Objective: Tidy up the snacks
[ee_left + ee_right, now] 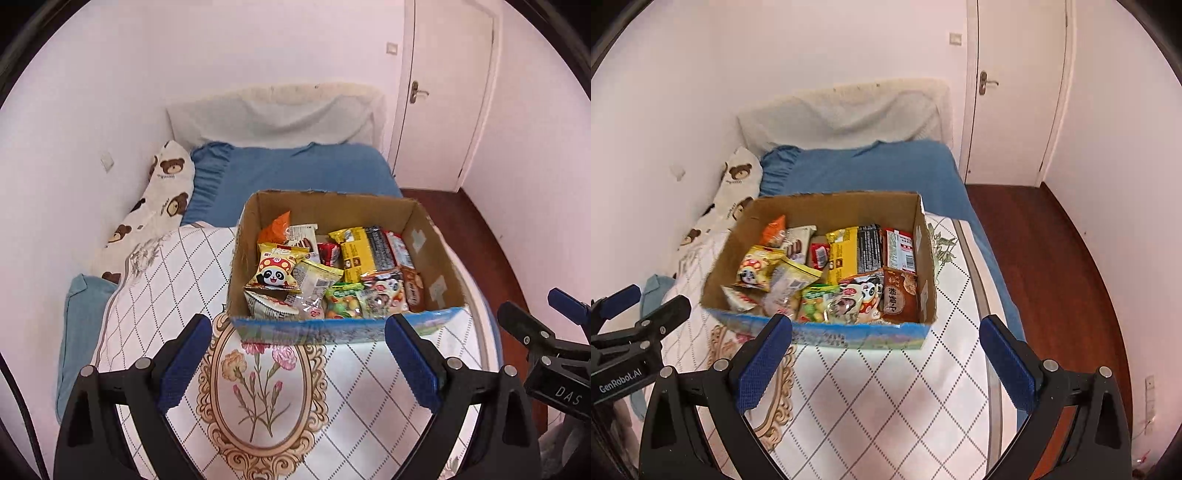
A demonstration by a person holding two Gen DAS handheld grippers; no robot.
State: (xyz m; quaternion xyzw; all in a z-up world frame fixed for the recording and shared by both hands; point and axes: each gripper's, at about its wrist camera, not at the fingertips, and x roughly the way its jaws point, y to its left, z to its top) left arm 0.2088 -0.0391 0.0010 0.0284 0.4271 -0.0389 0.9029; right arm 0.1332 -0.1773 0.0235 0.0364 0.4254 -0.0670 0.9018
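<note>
An open cardboard box [424, 236] with a blue printed front edge stands on a quilted bed cover; it also shows in the right wrist view [923, 258]. It holds several snack packets: a yellow panda packet [277, 269], a yellow bar pack [354, 251], a green candy bag [343, 301] and a brown biscuit pack [899, 295]. My left gripper [299, 332] is open and empty just in front of the box. My right gripper [886, 332] is open and empty, also in front of the box.
The white diamond-pattern cover [192, 280] lies over a blue sheet [295, 170]. A bear-print pillow [162, 206] leans on the left wall. A white door [1015, 92] and wood floor [1052, 258] are at the right.
</note>
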